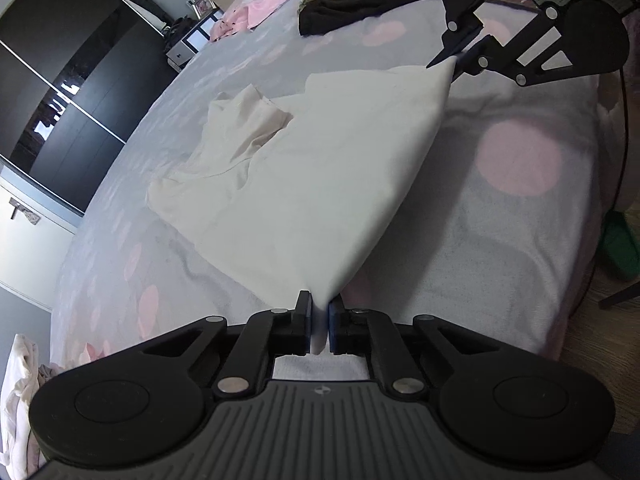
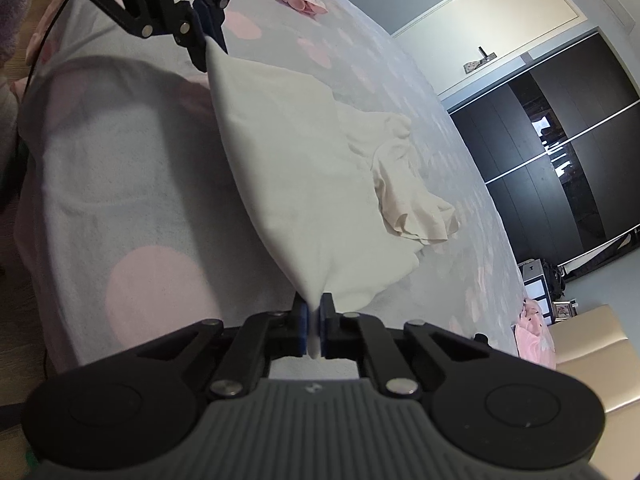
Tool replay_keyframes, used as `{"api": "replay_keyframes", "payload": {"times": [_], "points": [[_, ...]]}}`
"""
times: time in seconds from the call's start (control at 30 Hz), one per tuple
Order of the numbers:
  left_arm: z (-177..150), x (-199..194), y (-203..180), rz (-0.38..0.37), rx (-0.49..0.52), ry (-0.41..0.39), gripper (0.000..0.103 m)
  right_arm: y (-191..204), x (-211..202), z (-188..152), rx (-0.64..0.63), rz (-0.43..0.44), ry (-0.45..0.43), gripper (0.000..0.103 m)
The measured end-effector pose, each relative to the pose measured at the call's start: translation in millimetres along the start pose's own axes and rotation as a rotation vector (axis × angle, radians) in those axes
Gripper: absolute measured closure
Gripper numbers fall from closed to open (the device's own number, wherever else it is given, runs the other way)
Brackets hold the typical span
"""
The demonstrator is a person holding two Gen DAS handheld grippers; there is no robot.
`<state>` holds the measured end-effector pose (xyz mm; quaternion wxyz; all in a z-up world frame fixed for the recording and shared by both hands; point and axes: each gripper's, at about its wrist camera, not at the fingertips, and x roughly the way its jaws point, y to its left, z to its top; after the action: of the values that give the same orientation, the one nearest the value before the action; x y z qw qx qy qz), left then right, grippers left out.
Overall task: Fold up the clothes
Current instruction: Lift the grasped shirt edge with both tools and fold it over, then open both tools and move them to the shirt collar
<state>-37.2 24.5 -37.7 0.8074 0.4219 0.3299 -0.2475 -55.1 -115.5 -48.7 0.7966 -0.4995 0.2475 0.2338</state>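
Note:
A cream garment (image 1: 312,168) lies partly on the bed and is lifted along one edge, stretched between both grippers. My left gripper (image 1: 319,320) is shut on one corner of it. My right gripper (image 2: 315,330) is shut on the other corner; it also shows in the left wrist view (image 1: 454,60), pinching the far corner. The left gripper shows in the right wrist view (image 2: 206,46). The garment (image 2: 304,168) has a crumpled sleeve part resting on the bed beyond the raised edge.
The bed (image 1: 500,240) has a grey cover with pink dots. A dark garment (image 1: 360,4) and pink cloth lie at the far end. Pale clothes (image 1: 18,392) are piled at the other end. A black wardrobe (image 1: 60,80) stands beside the bed.

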Motion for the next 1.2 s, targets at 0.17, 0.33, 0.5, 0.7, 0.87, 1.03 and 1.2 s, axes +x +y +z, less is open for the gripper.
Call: {"api": "replay_keyframes", "payload": {"times": [0.17, 0.33, 0.5, 0.7, 0.87, 1.03, 1.2], "points": [[-2, -21, -3, -0.05, 0.024, 0.02, 0.099, 5, -31, 2, -0.033, 0.061, 0.0, 0.098], [-10, -46, -21, -0.112, 0.09, 0.047, 0.099, 15, -68, -3, -0.054, 0.157, 0.0, 0.098], [-15, -61, -35, -0.192, 0.127, 0.069, 0.099, 27, -86, -9, -0.062, 0.248, 0.014, 0.097], [-20, -35, -41, -0.251, 0.117, 0.133, 0.099, 41, -66, -12, -0.077, 0.317, 0.06, 0.096], [-22, -20, -36, -0.3, 0.07, 0.167, 0.096, 39, -65, -17, -0.04, 0.398, 0.091, 0.078], [-20, -35, -21, -0.384, -0.024, 0.149, 0.088, 20, -78, -19, 0.06, 0.419, 0.061, 0.07], [-9, -42, 7, -0.433, -0.171, 0.092, 0.085, -10, -78, -13, 0.198, 0.383, 0.025, 0.07]]}}
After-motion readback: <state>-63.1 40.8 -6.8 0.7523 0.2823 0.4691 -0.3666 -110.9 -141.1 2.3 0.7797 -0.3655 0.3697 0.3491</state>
